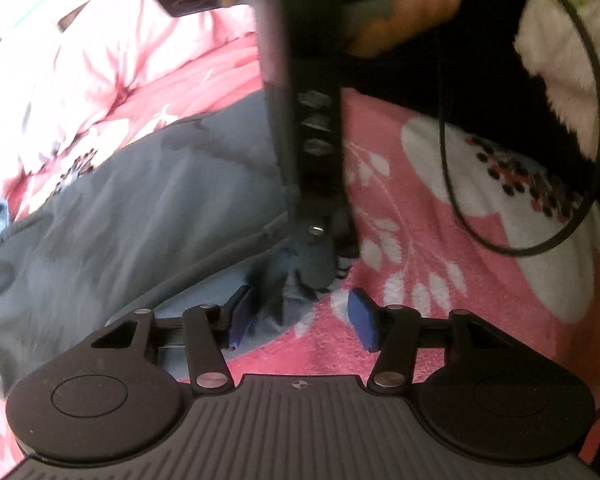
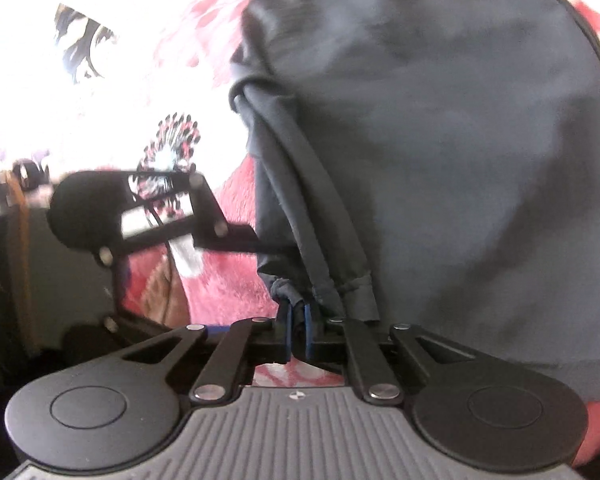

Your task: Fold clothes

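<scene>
No brand, no label, no readable writing anywhere here; the only mark is a small crosshair symbol on each gripper's ribbed body.

Count it up: 2 grippers, 1 dark grey garment [image 2: 440,152], 1 pink floral blanket [image 1: 440,248] spread beneath it all, 1 black cable [image 1: 596,128] looping at the right of the left wrist view, and 1 hand [image 1: 412,4] blurred at the top of that same view.

Right gripper [image 2: 298,332] first: its blue pads are squeezed almost together with a bunched corner of the garment's hem pinched between them, so the grip is on. The rest of the garment fans out ahead and to the right of it, with 2 rolled folds running from the pinch up toward the left edge of the cloth.

Left gripper [image 1: 300,320] now: jaws about half apart, blue pads well separated. A crumpled bit of the garment's corner sits between them, close against the left pad, with the right pad clear of the cloth over the pink blanket. It is not clamped on anything.

From the left wrist view, the right gripper comes down from above, its tip planted on that same corner just ahead of the left gripper's pads. The garment lies flat on the blanket, stretching away to the left.
</scene>
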Tool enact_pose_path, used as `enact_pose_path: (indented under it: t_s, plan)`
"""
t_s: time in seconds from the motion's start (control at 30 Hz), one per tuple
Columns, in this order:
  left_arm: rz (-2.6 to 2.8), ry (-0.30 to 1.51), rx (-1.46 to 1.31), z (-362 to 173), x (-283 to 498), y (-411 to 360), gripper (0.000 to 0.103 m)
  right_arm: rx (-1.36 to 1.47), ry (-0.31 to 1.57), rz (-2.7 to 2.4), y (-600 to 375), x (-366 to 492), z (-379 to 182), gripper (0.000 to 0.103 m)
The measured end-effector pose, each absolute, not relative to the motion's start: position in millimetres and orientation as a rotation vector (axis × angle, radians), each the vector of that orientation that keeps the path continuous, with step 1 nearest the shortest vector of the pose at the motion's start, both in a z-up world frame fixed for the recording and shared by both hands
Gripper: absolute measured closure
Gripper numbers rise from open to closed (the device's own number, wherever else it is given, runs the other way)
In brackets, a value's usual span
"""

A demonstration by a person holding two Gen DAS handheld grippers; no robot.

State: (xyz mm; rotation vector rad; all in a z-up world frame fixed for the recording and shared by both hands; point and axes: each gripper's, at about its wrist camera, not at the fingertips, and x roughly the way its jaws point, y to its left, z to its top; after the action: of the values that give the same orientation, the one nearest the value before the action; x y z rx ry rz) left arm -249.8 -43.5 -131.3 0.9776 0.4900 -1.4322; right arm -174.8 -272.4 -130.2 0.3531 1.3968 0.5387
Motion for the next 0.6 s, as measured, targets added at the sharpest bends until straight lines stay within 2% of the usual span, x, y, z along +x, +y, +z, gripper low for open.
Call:
enact_pose_path:
  t_s: [0.3,0.6]
  plan:
    - [-1.411,0.501,0.954,-135,-249,-51,0.060,0.585,1.420,0.513,-296,-172,-138,0.096]
    - [-1.363,0.566,0.838,-130,-237,-54,0.081,0.701,1.384,0.507,-310,-171,-141,0.094]
